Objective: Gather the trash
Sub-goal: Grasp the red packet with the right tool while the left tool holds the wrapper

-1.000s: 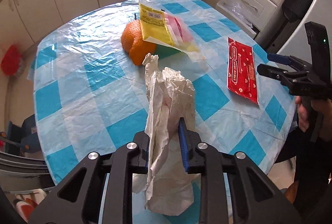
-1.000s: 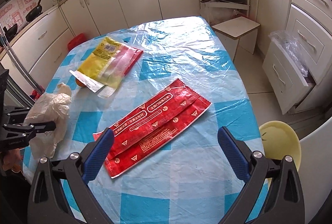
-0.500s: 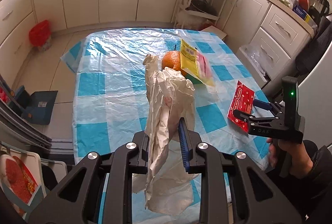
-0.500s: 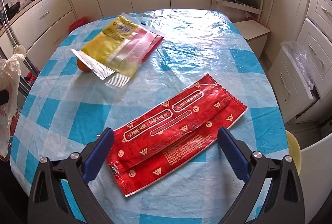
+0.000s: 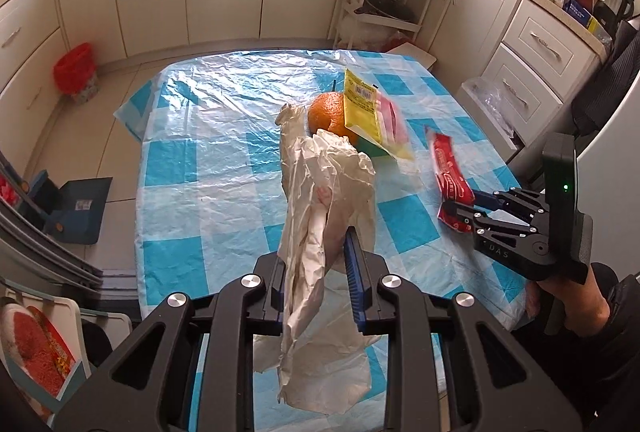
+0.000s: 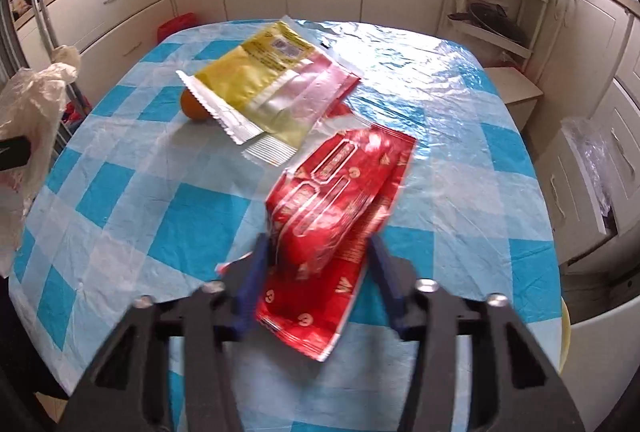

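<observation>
red wrapper [image 6: 336, 208] in right claw [image 6: 316, 264], yellow packet [image 6: 268, 80], orange [image 5: 330, 114] beyond

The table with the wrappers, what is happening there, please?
A person is collecting trash with two handheld grippers. The left gripper is shut on a crumpled white paper. The right gripper grips a red wrapper and lifts it off the checkered table. A yellow wrapper and an orange remain there.

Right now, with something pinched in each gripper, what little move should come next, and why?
Probably lift the right gripper a little, to clear the red wrapper off the table. Its fingers hold the wrapper's near end, the far end droops. The left gripper already holds the crumpled white bag.
</observation>
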Motion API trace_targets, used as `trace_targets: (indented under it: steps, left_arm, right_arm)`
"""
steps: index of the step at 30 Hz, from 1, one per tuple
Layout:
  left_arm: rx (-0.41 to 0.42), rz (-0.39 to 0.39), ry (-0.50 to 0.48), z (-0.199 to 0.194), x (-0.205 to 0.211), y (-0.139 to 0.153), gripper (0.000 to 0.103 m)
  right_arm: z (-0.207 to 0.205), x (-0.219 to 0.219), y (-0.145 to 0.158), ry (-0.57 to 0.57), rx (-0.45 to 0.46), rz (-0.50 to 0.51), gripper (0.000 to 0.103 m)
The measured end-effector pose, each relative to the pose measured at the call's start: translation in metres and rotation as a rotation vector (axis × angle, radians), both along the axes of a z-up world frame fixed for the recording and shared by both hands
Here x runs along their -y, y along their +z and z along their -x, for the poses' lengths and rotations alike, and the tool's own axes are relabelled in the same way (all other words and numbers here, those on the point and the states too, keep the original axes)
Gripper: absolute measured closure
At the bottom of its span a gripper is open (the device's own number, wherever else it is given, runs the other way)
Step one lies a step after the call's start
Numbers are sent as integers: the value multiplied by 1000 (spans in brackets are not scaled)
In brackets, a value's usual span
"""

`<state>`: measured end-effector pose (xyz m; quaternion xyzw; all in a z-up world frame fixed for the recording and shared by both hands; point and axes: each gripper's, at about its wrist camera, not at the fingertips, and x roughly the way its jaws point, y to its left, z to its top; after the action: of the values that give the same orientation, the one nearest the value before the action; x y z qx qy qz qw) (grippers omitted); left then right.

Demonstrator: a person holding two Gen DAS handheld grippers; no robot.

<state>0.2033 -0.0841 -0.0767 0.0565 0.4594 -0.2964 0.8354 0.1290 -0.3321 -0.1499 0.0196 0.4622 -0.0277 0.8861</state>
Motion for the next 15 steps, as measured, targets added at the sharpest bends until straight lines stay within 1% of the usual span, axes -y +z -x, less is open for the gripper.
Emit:
trace_targets:
  steps: [2,6,11,15]
  left_arm:
    - [1,-7,-6,1,3,-1,81]
    - [9,-10,-25,4,8,-2,81]
    - [28,13,-64,11,18,2,81]
    - [47,32,-108,22,32,6,81]
  right_arm:
    - [2,0,1,21,-2,-28,93]
    - [10,4,9,38,26,-87,94]
    - [29,14,28,48,83,-97,94]
    - [46,35,38,13,106,-94,94]
